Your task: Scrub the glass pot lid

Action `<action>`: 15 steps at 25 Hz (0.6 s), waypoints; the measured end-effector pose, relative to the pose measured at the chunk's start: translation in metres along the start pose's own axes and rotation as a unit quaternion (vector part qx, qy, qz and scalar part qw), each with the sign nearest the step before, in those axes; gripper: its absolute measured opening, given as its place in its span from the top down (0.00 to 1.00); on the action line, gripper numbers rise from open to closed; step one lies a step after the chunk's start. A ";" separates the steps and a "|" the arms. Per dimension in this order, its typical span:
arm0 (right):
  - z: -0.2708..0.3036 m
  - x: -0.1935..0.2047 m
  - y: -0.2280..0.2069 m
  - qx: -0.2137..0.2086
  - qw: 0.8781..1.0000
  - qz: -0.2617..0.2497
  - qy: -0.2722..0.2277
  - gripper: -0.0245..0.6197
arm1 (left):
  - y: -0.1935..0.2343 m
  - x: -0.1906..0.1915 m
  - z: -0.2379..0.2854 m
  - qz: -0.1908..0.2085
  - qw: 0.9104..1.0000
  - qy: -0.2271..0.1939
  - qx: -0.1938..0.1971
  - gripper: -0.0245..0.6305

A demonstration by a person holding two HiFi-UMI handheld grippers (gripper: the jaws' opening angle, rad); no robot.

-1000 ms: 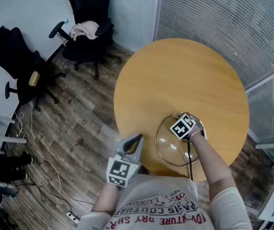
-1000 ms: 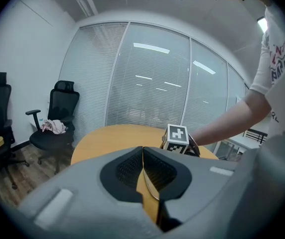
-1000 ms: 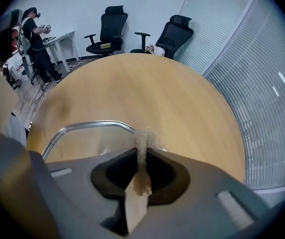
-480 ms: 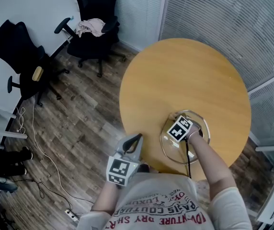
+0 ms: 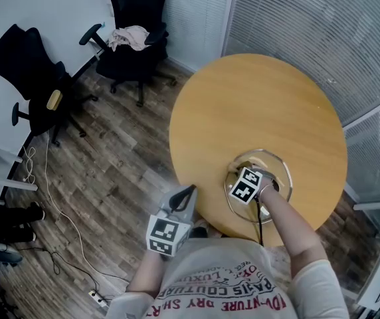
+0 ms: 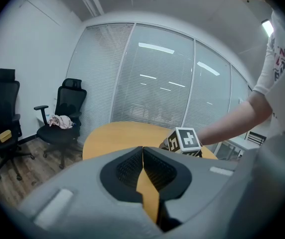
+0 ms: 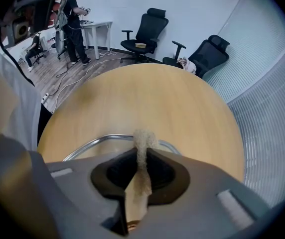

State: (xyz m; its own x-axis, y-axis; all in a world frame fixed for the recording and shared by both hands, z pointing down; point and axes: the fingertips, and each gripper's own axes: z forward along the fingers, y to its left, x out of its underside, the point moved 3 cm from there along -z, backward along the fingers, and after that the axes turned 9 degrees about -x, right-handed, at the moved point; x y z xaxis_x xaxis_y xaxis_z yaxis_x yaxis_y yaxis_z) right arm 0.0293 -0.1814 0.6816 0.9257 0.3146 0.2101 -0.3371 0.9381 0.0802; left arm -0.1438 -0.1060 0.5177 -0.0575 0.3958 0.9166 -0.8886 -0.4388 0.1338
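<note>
We hold the left claw [image 6: 143, 152] pressed together and empty, beside the worktop [image 5: 256, 98] edge, probably so it does not disturb the work. The glass pot lid [image 5: 278, 167] lies flat near our side. Above it the right claw [image 7: 141, 153] is clamped on a beige scrub pad [image 7: 143, 136], aimed at the lid for rubbing.

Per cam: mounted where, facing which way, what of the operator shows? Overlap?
Head view: on head, steeply down at table, glass lid; forearms, shirt show.
Left gripper view: on left gripper, jaws shut, across table toward blinds; right arm shows.
Right gripper view: on right gripper, shut on scrub pad, over lid rim toward chairs.
Shared: table, chairs.
</note>
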 end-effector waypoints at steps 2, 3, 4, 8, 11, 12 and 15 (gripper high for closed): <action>-0.001 -0.002 0.012 -0.014 1.000 -0.023 0.001 0.87 | -0.001 0.001 -0.003 -0.003 1.000 0.001 0.000 0.95; -0.002 -0.003 0.018 -0.021 0.999 -0.034 0.001 0.87 | -0.001 0.000 -0.005 -0.004 1.000 0.001 0.000 0.95; -0.003 -0.004 0.023 -0.028 0.999 -0.044 0.002 0.87 | -0.001 -0.001 -0.007 -0.004 1.000 0.000 0.000 0.95; -0.007 -0.004 0.039 -0.047 0.997 -0.054 0.002 0.87 | -0.005 -0.004 -0.015 -0.001 1.000 0.002 -0.002 0.95; -0.010 -0.001 0.047 -0.056 0.997 -0.058 -0.002 0.87 | -0.010 -0.006 -0.021 -0.002 1.000 -0.006 -0.009 0.95; -0.011 0.001 0.051 -0.061 0.996 -0.061 -0.005 0.87 | -0.012 -0.006 -0.023 -0.003 1.000 -0.006 -0.013 0.95; -0.017 0.008 0.062 -0.077 0.994 -0.077 -0.016 0.87 | -0.020 -0.006 -0.028 -0.010 1.000 -0.009 -0.027 0.95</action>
State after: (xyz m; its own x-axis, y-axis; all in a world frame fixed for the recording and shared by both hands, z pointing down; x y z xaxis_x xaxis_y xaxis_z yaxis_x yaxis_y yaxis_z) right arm 0.0182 -0.1182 0.6714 0.9573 0.1630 0.2387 -0.1590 0.9866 -0.0364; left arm -0.1389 -0.0771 0.4986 -0.0312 0.3889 0.9208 -0.9125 -0.3870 0.1325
